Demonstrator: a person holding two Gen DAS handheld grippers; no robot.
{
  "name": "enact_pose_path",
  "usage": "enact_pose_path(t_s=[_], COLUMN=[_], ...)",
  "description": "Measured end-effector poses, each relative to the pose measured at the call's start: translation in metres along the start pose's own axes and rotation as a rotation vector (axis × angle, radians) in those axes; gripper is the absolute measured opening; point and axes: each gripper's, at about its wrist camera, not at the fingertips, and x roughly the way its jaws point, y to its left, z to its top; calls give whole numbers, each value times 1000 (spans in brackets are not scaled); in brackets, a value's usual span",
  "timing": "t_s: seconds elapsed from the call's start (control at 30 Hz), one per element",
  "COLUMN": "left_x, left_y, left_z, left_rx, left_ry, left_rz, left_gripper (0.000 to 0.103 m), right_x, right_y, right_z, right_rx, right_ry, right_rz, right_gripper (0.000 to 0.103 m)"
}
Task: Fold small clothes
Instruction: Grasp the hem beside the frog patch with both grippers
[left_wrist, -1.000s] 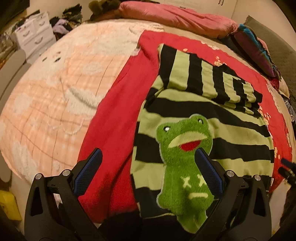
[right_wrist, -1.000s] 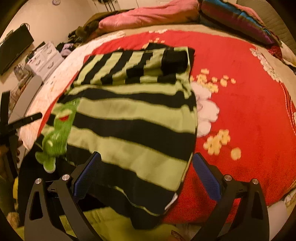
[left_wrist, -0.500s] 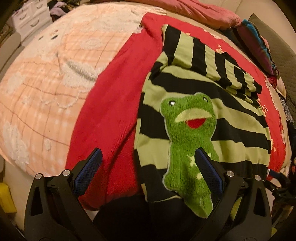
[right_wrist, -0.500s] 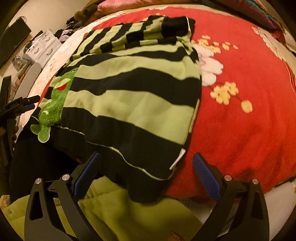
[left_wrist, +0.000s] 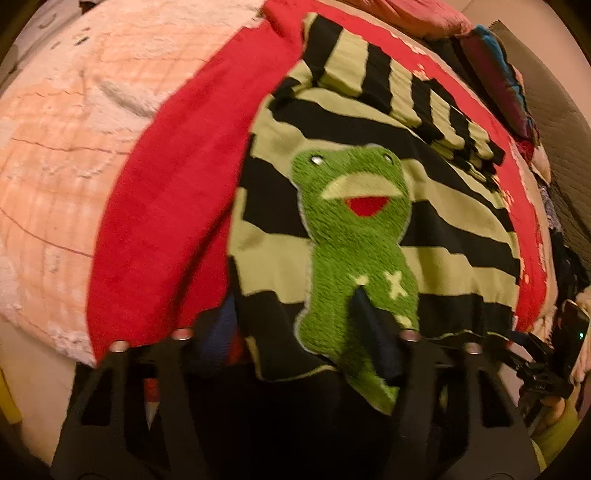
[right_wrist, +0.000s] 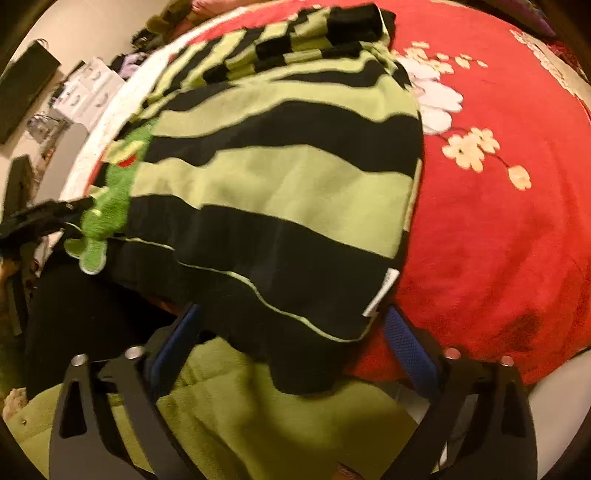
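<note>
Left gripper: the black two-finger left gripper (left_wrist: 295, 325) has its jaws closing across the near hem of the green-and-black striped knit sweater (left_wrist: 369, 122). One blue-padded finger (left_wrist: 373, 332) lies on the fuzzy green frog patch (left_wrist: 354, 236). The other finger sits at the sweater's left edge, partly hidden by the cloth. Whether the pads already press the fabric cannot be told.

Right gripper: the matching black right gripper (right_wrist: 291, 332) also has its jaws closing. The sweater's dark hem corner hangs between its blue pads (right_wrist: 406, 350), which stand just beside the cloth.

Sweater: it lies flat, a striped sleeve folded across its far end and its near hem drooping past the bed's edge. A small white tag (right_wrist: 382, 291) shows at the hem corner by the right gripper.

Under the sweater: a red fleece blanket with pale blossom print (right_wrist: 498, 221).

Left of the sweater: a peach-and-white plush checked bedspread (left_wrist: 66, 147).

Beyond the sweater: a pink pillow (left_wrist: 417, 18).

Below the sweater's hem: the person's green garment (right_wrist: 258, 417).
</note>
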Motion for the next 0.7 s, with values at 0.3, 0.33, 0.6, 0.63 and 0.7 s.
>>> enact_pose_path(t_s=[0.3,0.33,0.6,0.63,0.7], left_x=[7,7,5,4,-2], left_y=[1,-1,-21,-24,-28], left_z=[-2,-3,-7,-6,-5], left_rx=[-5,8,93,96,105], left_ry=[47,51,48,42,18], left_rz=[-19,-16,-12,-19,-41], left_gripper=[44,44,32,26,8], right_x=[2,4,8,8,3], right_y=[-14,-16,-12,-12,-19], right_z=[3,2,4,5,6], right_rx=[51,59,44,43,65], right_ry=[10,15,28,28,24], right_rz=[39,49,27,28,75], right_gripper=[69,73,56,47,31])
